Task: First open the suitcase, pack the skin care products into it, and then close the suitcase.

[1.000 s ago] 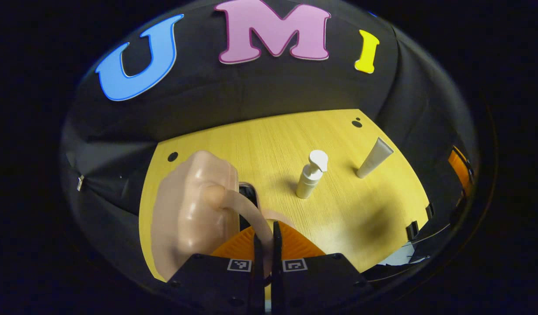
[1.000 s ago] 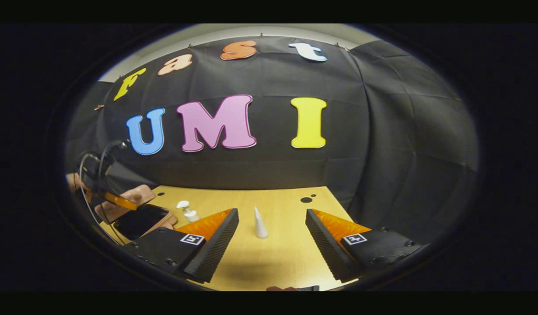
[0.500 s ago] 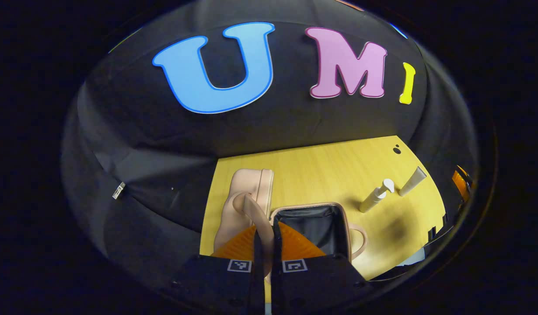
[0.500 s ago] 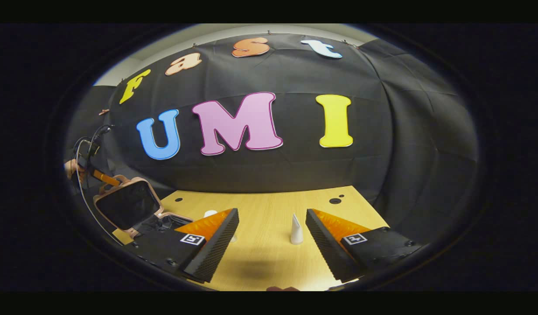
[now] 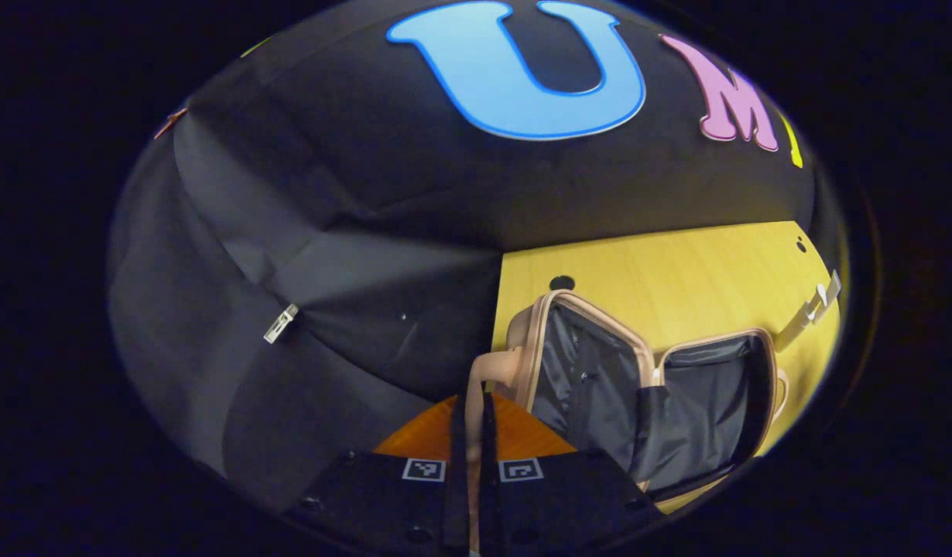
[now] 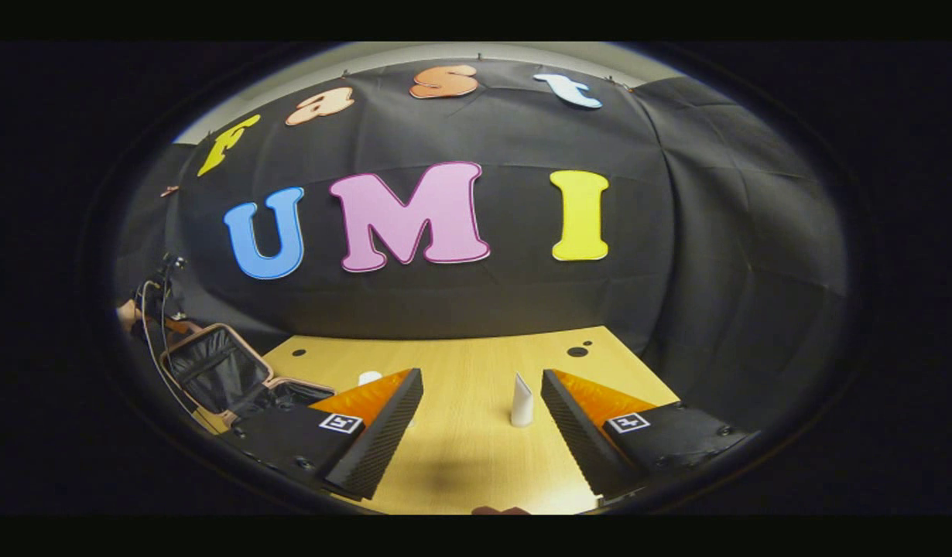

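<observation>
Suitcase lies open at the left end of the wooden table; dark lining exposed in both halves, lid half swung up and away from the base. Left gripper has its fingers pinched together on the suitcase's pink handle strap — holding the lid side, just left of the case.

Right gripper hangs over the table to the right of the suitcase, jaws spread wide and nothing between them. The white tube stands upright on its cap straight ahead of it, in line with the gap, long axis vertical. The pump bottle stands between tube and suitcase, partly hidden behind the right gripper's near finger.

Judgement: opening looks done; packing comes next. Right gripper is the nearer to both products — tube lies dead ahead of it, well apart from the suitcase, so a forward reach and a carry leftward to the case would be called for.
</observation>
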`<state>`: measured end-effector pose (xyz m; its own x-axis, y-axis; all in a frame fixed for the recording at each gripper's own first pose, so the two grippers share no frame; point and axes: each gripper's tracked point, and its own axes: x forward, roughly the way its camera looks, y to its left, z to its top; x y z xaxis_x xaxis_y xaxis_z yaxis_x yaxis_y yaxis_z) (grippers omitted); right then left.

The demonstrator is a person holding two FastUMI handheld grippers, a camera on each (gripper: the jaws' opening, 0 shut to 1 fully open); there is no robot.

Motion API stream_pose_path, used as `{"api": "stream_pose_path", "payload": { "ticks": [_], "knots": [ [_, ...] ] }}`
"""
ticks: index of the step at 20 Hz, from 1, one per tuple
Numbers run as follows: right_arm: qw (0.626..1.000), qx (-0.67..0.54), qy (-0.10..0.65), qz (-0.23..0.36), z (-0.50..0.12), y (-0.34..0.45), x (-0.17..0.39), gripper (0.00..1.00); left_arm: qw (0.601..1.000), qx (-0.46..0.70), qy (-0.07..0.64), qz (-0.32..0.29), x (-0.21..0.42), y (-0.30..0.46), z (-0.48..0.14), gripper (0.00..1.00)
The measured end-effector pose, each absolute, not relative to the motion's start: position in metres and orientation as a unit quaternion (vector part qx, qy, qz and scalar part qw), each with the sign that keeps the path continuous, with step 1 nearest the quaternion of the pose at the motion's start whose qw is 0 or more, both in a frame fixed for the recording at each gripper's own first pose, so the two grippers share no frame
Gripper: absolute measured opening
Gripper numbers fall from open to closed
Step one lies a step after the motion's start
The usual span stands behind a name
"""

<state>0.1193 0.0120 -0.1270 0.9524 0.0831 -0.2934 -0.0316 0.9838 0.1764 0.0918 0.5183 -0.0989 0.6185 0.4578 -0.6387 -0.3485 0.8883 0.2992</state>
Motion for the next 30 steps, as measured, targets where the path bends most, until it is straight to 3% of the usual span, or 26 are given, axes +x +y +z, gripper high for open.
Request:
{"api": "stream_pose_path", "payload": {
  "ticks": [9, 15, 16, 17, 18, 19, 21, 22, 24, 25, 26, 30],
  "knots": [
    [0.974, 0.086, 0.208, -0.003, -0.149, 0.04, 0.103, 0.99, 0.861, -0.041, 0.46, 0.212, 0.08, 0.575, -0.248, 0.1],
    [0.972, 0.095, 0.215, -0.007, -0.149, 0.048, 0.106, 0.99, 0.849, -0.054, 0.47, 0.234, 0.072, 0.584, -0.281, 0.14],
    [0.971, 0.097, 0.217, -0.005, -0.151, 0.051, 0.107, 0.98, 0.848, -0.041, 0.465, 0.249, 0.067, 0.589, -0.274, 0.23],
    [0.971, 0.097, 0.217, -0.003, -0.153, 0.052, 0.109, 0.91, 0.865, -0.023, 0.429, 0.26, 0.075, 0.594, -0.26, 0.43],
    [0.971, 0.096, 0.219, -0.002, -0.156, 0.053, 0.111, 0.99, 0.888, -0.02, 0.382, 0.255, 0.09, 0.592, -0.244, 0.64],
    [0.97, 0.094, 0.223, -0.004, -0.162, 0.051, 0.111, 0.99, 0.911, -0.026, 0.336, 0.237, 0.105, 0.579, -0.22, 0.84],
    [0.968, 0.092, 0.233, -0.004, -0.172, 0.051, 0.113, 0.99, 0.943, -0.047, 0.277, 0.176, 0.127, 0.534, -0.176, 0.88],
    [0.968, 0.089, 0.236, -0.002, -0.177, 0.051, 0.114, 0.99, 0.955, -0.056, 0.259, 0.134, 0.131, 0.502, -0.172, 1.0],
    [0.967, 0.079, 0.243, 0.006, -0.187, 0.049, 0.117, 0.99, 0.97, -0.044, 0.232, 0.06, 0.144, 0.428, -0.152, 0.97],
    [0.966, 0.073, 0.246, 0.012, -0.191, 0.047, 0.12, 0.91, 0.973, -0.031, 0.227, 0.03, 0.146, 0.389, -0.147, 0.96],
    [0.966, 0.066, 0.247, 0.019, -0.196, 0.045, 0.124, 0.98, 0.974, -0.021, 0.224, -0.007, 0.148, 0.343, -0.142, 0.97],
    [0.963, 0.045, 0.263, 0.044, -0.223, 0.031, 0.144, 0.99, 0.965, -0.037, 0.226, -0.131, 0.157, 0.173, -0.136, 0.97]
  ]
}}
